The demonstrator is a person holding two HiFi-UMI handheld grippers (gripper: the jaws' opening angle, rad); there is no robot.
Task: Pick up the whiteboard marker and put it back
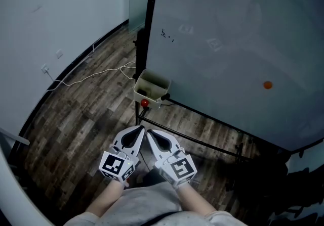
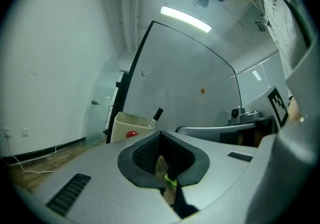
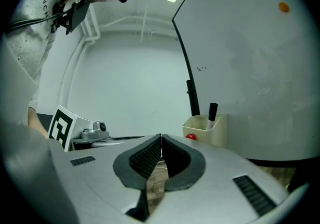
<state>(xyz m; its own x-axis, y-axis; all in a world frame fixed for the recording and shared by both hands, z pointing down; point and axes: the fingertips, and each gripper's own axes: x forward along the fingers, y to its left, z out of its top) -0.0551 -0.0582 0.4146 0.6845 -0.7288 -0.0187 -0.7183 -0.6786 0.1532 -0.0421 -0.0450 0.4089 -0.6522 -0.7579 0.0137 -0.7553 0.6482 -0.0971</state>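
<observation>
Since the whiteboard marker (image 3: 212, 113) stands in its holder (image 3: 218, 135), the task looks either unstarted or finished. Left hand-held gripper (image 2: 160, 133) and right hand-held gripper (image 3: 161, 138) are both closed, empty.

The floor (image 1: 86, 119) is made of wood planks, grained and matt. The whiteboard (image 1: 228, 33) is smooth, with a faint sheen. The box (image 1: 152, 84) looks like cream plastic. The left gripper (image 2: 160, 134) and right gripper (image 3: 161, 139) are cased in matt grey plastic, and their jaws are lined with black ribbed pads (image 3: 145, 160).
</observation>
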